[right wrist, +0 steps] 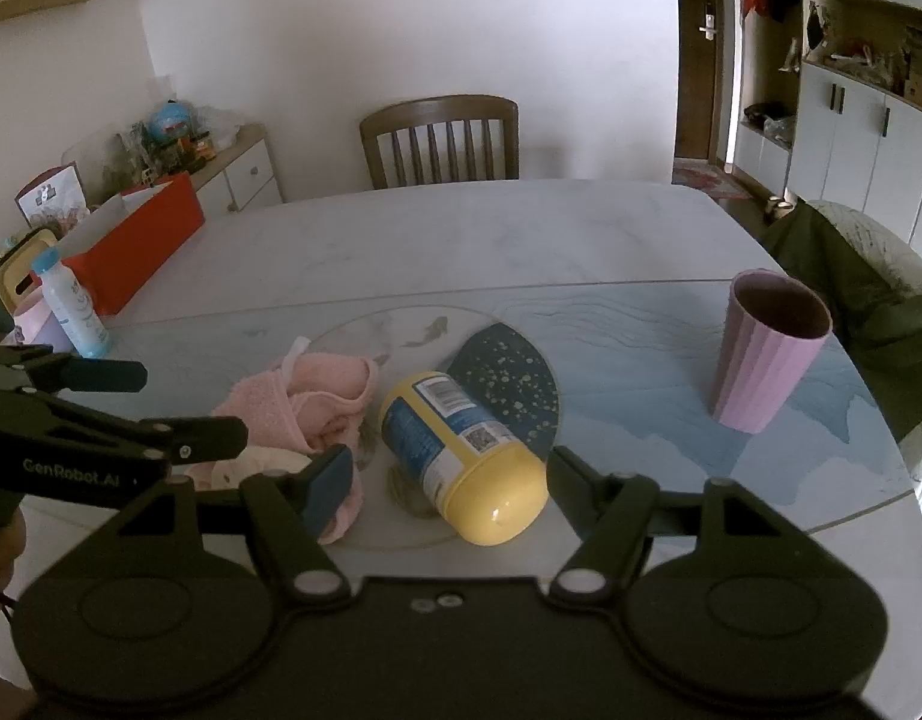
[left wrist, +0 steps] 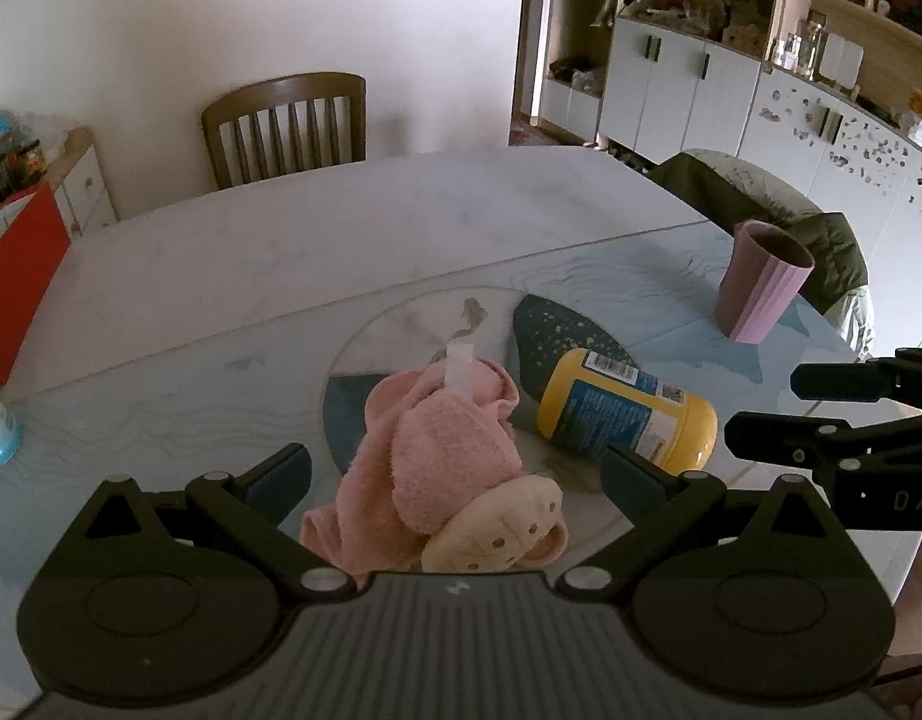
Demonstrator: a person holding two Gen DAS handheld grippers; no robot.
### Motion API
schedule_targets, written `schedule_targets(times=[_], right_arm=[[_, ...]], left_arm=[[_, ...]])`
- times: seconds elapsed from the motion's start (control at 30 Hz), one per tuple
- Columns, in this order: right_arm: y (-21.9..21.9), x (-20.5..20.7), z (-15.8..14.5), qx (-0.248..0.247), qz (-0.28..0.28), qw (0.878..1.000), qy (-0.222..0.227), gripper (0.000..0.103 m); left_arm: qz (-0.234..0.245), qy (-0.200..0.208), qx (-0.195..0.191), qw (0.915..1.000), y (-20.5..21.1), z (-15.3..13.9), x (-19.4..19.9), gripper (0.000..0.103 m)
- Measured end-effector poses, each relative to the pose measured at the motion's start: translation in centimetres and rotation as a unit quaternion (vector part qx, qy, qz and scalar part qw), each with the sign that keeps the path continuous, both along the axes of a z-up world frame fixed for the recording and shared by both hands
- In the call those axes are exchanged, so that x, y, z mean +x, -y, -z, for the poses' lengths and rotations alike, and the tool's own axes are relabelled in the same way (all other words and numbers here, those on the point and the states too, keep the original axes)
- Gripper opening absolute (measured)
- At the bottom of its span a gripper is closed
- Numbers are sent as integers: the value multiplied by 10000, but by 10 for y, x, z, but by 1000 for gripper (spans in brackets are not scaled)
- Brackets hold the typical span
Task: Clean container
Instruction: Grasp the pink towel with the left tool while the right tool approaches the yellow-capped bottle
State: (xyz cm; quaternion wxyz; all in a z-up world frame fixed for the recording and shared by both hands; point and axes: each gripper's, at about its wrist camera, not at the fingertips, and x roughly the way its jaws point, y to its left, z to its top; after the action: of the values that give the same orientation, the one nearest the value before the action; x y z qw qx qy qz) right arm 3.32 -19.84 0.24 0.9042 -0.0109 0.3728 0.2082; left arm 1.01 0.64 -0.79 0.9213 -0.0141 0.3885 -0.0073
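A yellow container (right wrist: 461, 456) with a blue label lies on its side on the table, its yellow cap end towards me; it also shows in the left wrist view as the yellow container (left wrist: 626, 411). A crumpled pink cloth (left wrist: 437, 462) lies just left of it, seen again as the pink cloth (right wrist: 305, 402). My left gripper (left wrist: 455, 474) is open, its fingers on either side of the cloth without touching it. My right gripper (right wrist: 449, 474) is open, its fingers flanking the container's cap end. Each gripper shows at the edge of the other's view.
A ribbed pink cup (right wrist: 767, 354) stands upright at the right. A white and blue bottle (right wrist: 71, 303) stands at the left near a red box (right wrist: 137, 240). A wooden chair (right wrist: 440, 141) sits at the far side, and a green jacket (right wrist: 863, 300) hangs on a chair at the right.
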Motion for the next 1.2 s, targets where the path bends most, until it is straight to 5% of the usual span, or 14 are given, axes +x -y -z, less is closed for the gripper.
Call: schedule_targets(times=[0.3, 0.77, 1.2], right_arm=[[-3, 4, 3, -52, -57, 9999, -69, 71], [3, 20, 23, -192, 12, 9989, -417, 71], [-2, 43, 47, -342, -81, 9966, -747, 71]], left_arm=[[144, -110, 19, 9998, -2, 8, 6, 103], [1018, -391, 399, 9932, -3, 39, 41, 103], [1201, -1106, -516, 9852, -28, 63, 97, 103]])
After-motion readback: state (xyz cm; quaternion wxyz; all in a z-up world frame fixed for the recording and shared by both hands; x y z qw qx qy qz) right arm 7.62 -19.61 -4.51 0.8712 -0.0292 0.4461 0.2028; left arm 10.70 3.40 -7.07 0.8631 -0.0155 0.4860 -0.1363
